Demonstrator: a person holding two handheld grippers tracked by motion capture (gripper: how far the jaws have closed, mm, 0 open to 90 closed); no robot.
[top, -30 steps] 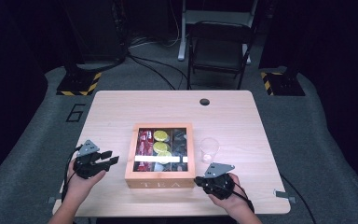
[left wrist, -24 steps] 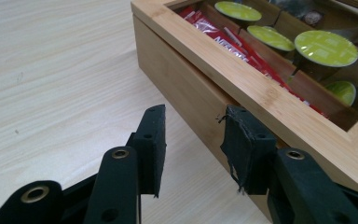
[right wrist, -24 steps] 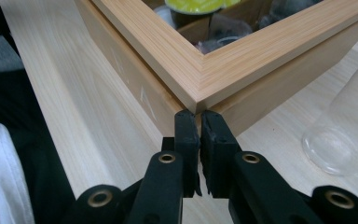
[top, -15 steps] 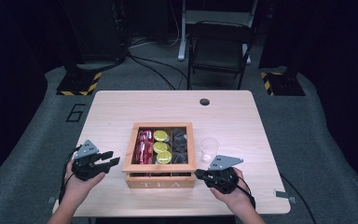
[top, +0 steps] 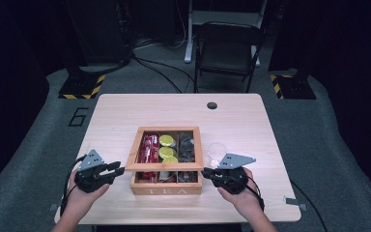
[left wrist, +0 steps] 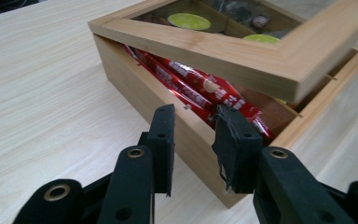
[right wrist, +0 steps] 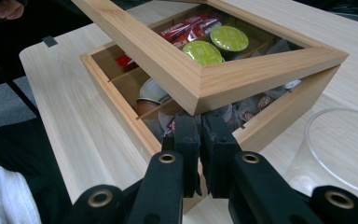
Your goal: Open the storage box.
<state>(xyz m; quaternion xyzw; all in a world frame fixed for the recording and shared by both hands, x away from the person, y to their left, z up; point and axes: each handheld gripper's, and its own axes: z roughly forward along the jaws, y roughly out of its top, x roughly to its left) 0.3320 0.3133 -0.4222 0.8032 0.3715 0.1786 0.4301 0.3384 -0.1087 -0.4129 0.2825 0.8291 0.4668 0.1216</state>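
The lid (top: 164, 167) of the box (top: 166, 188), toward 6 o'clock on the table (top: 125, 111), has lifted at its front, propped by the just-closed, empty left gripper (top: 118, 169) at 9 o'clock and the clenched right gripper (top: 205, 171) at 3, so opening is underway.

Both claws closed (left (top: 117, 170), right (top: 206, 171)).

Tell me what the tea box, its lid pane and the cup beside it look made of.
Tea box: pale bamboo or light wood, matte, visible grain and mitred corners. Lid pane: clear glass or acrylic, contents show through. Cup: thin clear plastic, probably, see-through with a fine rim.
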